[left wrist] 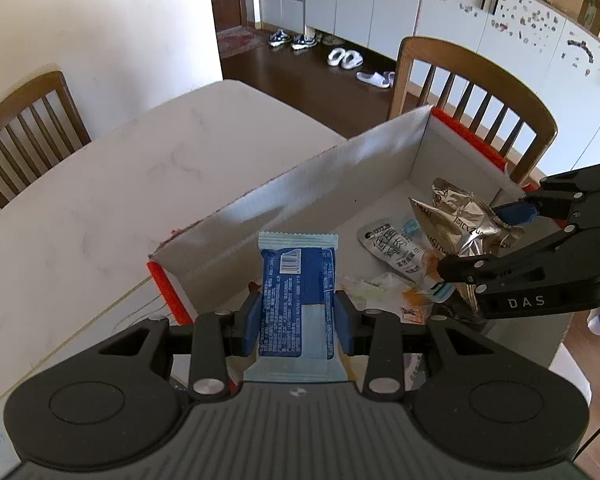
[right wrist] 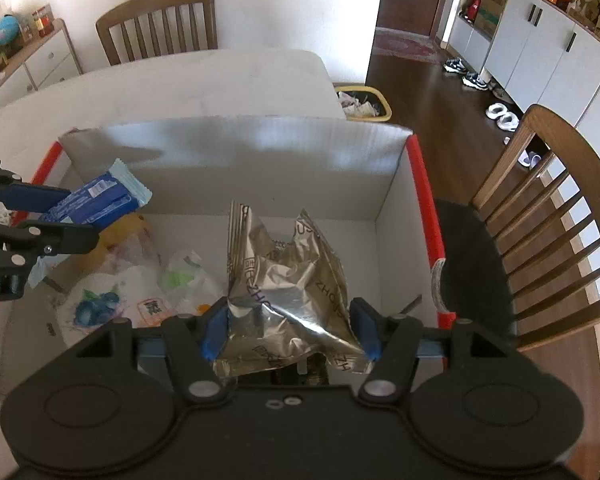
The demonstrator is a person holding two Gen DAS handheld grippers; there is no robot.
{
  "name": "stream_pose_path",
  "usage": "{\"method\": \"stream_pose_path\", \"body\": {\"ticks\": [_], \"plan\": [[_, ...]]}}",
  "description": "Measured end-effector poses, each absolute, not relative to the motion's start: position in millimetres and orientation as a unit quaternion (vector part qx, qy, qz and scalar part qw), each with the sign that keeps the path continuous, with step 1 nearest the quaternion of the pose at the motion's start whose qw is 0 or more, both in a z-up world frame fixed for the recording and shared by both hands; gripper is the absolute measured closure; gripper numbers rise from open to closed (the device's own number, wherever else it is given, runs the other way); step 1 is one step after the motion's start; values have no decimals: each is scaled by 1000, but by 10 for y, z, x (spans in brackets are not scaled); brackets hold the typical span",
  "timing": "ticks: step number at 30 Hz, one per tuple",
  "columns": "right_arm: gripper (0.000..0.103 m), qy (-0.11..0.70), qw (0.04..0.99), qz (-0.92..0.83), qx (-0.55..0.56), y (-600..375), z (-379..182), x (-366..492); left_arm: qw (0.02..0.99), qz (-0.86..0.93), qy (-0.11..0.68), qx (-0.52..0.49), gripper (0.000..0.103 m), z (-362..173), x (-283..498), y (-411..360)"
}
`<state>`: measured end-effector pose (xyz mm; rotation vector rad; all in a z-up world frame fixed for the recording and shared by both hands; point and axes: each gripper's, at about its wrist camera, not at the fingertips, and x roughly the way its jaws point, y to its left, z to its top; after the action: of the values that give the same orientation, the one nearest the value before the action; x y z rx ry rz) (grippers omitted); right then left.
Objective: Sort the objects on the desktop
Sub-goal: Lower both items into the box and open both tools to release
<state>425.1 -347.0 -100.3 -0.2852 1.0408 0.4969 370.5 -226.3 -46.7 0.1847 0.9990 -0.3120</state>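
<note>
Our left gripper (left wrist: pixel 297 322) is clamped on a blue rectangular snack packet (left wrist: pixel 296 304), and our right gripper (right wrist: pixel 290 330) on a crinkled silver foil bag (right wrist: pixel 286 288); both hang over the red-edged white cardboard box (right wrist: pixel 384 216) of loose wrappers (right wrist: pixel 100 304) on the white marble table (left wrist: pixel 100 200).
</note>
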Motion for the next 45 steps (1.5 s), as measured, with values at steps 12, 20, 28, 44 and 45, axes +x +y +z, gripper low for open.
{"method": "stream_pose_path", "body": {"ticks": [12,20,28,44,45], "plan": [[41,496,821,243,-148,-3435,-1127,4252,842,-155,509,87,66,-608,3789,-2328],[32,492,823,245,-143,-3477,-1102,4267,844,-149,505,100,47,-584,3771,-2350],[28,477,833,247,-134,-3518,-922,4218,853,-155,489,92,32,-479,3663,-2317],[27,454,843,259,-130,-3584,-540,3910,868,-176,459,75,32,-157,3314,-2167],[27,452,844,260,-127,-3598,-511,3883,869,-176,456,75,32,-129,3287,-2155]]}}
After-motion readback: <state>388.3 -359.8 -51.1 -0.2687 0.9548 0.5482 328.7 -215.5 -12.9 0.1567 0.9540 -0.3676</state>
